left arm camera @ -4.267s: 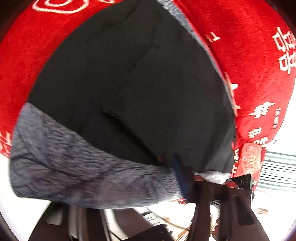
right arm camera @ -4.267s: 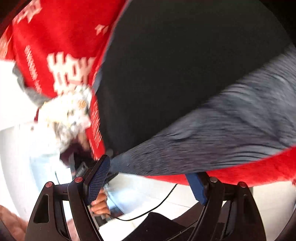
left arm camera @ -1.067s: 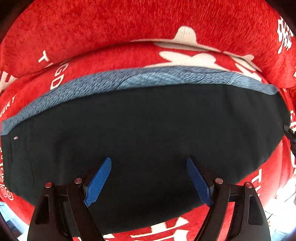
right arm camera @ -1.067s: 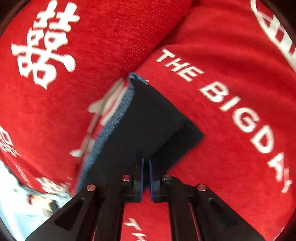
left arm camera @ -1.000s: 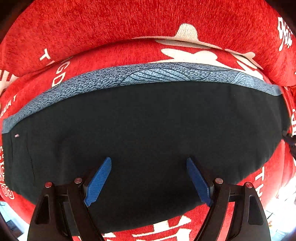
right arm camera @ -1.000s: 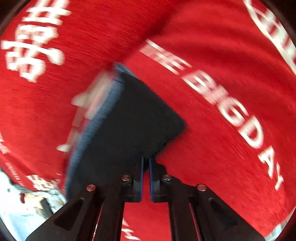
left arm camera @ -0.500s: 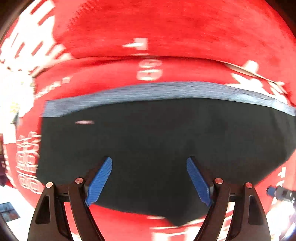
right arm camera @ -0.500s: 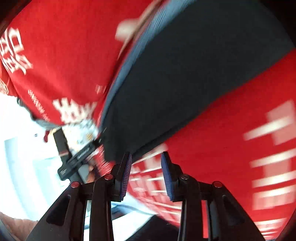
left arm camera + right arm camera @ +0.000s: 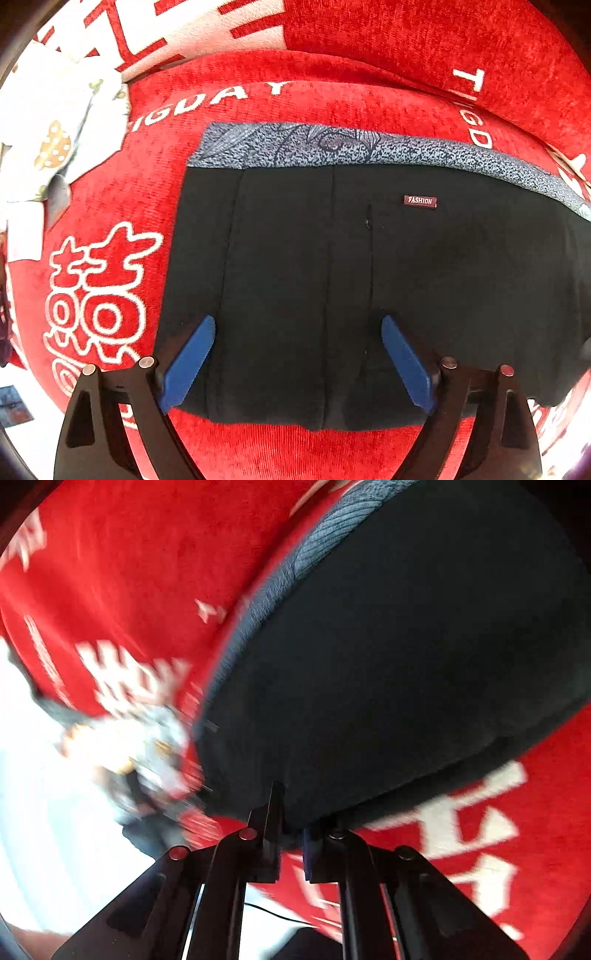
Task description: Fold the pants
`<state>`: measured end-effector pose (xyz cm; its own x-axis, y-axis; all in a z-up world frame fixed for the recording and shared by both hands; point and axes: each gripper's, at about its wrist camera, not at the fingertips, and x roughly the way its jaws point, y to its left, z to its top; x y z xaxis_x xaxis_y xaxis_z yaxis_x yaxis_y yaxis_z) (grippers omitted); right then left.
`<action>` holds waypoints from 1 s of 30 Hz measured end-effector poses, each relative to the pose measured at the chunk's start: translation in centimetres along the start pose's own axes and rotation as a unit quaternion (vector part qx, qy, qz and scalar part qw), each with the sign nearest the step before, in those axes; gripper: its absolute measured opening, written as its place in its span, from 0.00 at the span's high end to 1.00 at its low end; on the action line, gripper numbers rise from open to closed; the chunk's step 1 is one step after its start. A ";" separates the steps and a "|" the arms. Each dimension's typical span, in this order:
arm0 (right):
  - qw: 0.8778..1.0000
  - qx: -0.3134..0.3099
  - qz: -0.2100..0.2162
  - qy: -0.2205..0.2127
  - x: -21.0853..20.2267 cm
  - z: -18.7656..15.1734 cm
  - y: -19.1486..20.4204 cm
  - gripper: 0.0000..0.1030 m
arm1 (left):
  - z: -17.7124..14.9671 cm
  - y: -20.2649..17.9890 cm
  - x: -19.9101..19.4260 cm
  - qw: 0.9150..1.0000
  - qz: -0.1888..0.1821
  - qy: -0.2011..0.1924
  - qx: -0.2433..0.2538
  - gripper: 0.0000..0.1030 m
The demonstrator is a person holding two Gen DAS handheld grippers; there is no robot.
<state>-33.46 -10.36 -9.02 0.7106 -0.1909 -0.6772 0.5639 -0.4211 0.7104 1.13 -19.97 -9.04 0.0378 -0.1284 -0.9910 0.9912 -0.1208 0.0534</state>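
Observation:
Black pants (image 9: pixel 332 258) lie folded on a red sofa cover (image 9: pixel 369 74), with a blue-grey patterned band (image 9: pixel 332 146) along their far edge and a small "FASHION" label (image 9: pixel 420 201). My left gripper (image 9: pixel 295 363) points straight down over the pants' near left part. Its jaws are opening wide, and the cloth lies flat below the blue pads (image 9: pixel 188 362), unpinched. In the blurred right wrist view the pants (image 9: pixel 406 664) fill the upper right. My right gripper (image 9: pixel 291 827) is shut on their near edge, with black cloth between the fingers.
The red cover (image 9: pixel 110 572) bears white lettering and characters. A white patterned cloth (image 9: pixel 48 129) lies at the sofa's left end, blurred in the right wrist view (image 9: pixel 140 738). Past the front edge are a pale floor and a thin black cable (image 9: pixel 273 914).
My left gripper slid left along the pants to their left end and spread its jaws wider. My right gripper let go of the folded corner, swung across and shut on the pants' near edge.

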 end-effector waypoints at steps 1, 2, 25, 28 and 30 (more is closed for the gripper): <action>0.999 -0.001 -0.030 0.015 0.6 -0.4 -0.4 0.91 | -0.3 0.5 0.0 1.000 0.000 -0.001 -0.001 0.01; 0.999 0.004 -0.041 0.023 1.0 -0.8 -1.0 0.92 | -0.5 0.8 -0.1 1.000 -0.005 0.001 -0.005 0.01; 0.846 -0.475 -0.146 0.194 27.9 7.6 29.7 0.47 | -1.8 12.0 -0.9 0.991 -0.129 -0.037 0.003 0.27; 0.834 -0.474 -0.176 0.222 29.5 7.3 28.9 0.92 | -1.9 13.0 -1.3 0.989 -0.142 -0.042 -0.005 0.31; 0.840 -0.469 -0.153 0.226 28.9 7.1 29.4 0.92 | -2.5 14.5 -1.9 0.988 -0.151 -0.040 -0.014 0.34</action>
<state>0.61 -34.55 -9.09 0.4405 0.2445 -0.8638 0.6821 0.5344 0.4991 15.72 -19.02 -6.69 -0.2693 -0.1686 -0.9482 0.9589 -0.1383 -0.2478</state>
